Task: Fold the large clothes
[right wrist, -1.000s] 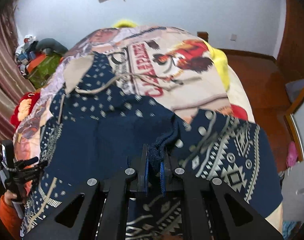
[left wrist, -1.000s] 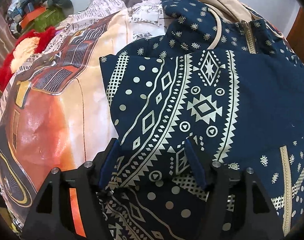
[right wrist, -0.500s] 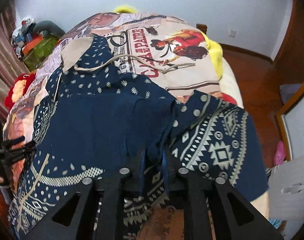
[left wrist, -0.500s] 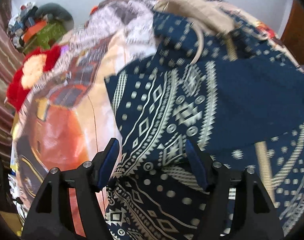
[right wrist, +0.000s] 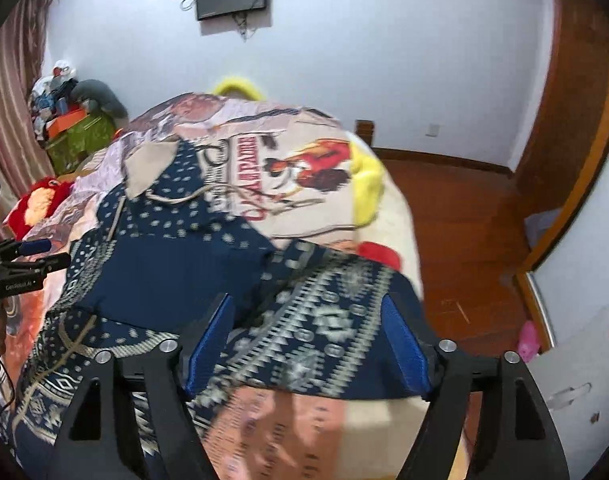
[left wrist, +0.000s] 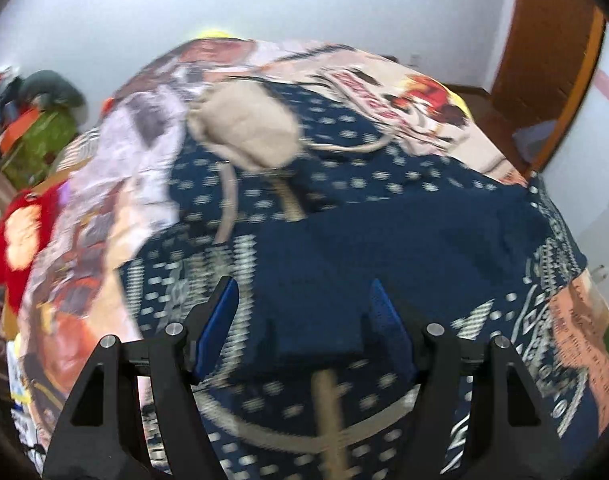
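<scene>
The navy patterned hoodie [right wrist: 176, 276] is seen spread on the bed [right wrist: 304, 168] ahead of the jaws, nothing being gripped by the open left gripper [left wrist: 302, 312] or the opening right gripper [right wrist: 308, 332].

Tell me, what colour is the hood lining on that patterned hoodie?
Plain beige, against navy fabric with cream print; the hood lining shows best in the left wrist view.

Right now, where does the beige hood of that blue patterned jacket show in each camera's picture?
Left wrist view: beige hood, upper middle, left of centre, blurred.
Right wrist view: the hood, upper left, far end of the jacket.
Shared landmark: the red plush toy, at the left edge in both.
</scene>
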`<action>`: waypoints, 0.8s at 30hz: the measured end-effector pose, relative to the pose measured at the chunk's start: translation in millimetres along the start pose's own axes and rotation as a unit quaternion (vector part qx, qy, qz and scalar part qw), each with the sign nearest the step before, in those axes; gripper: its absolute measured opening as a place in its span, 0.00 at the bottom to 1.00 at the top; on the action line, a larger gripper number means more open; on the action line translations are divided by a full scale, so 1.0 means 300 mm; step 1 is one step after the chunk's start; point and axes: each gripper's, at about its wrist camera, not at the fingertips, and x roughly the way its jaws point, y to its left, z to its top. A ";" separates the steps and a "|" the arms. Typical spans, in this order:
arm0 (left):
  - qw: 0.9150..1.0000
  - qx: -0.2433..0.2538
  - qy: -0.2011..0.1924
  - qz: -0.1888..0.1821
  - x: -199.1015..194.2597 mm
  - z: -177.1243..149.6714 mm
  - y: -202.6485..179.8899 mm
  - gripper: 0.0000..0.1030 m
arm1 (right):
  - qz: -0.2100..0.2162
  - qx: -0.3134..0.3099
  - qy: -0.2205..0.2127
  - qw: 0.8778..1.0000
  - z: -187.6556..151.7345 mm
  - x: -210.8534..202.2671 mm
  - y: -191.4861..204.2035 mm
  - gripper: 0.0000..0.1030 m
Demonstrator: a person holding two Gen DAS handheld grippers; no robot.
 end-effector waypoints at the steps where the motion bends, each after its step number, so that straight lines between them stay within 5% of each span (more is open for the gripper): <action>1: 1.000 0.005 0.008 -0.007 0.028 0.009 -0.026 0.66 | -0.002 0.006 0.003 1.000 -0.010 0.000 -0.028 0.77; 8: 0.996 0.026 0.071 -0.041 0.207 0.041 -0.161 0.66 | 0.012 0.130 0.077 0.988 -0.132 0.078 -0.322 0.78; 14: 0.994 0.020 0.093 -0.055 0.282 0.047 -0.194 0.66 | 0.077 0.313 0.144 0.935 -0.259 0.223 -0.548 0.78; 18: 0.994 0.016 0.089 -0.059 0.291 0.050 -0.197 0.66 | 0.117 0.365 0.167 0.908 -0.307 0.308 -0.580 0.77; 21: 0.994 0.013 0.086 -0.061 0.295 0.050 -0.197 0.66 | 0.130 0.393 0.171 0.894 -0.325 0.350 -0.587 0.77; 24: 0.995 0.016 0.081 -0.057 0.295 0.050 -0.203 0.67 | 0.132 0.399 0.164 0.892 -0.318 0.371 -0.591 0.73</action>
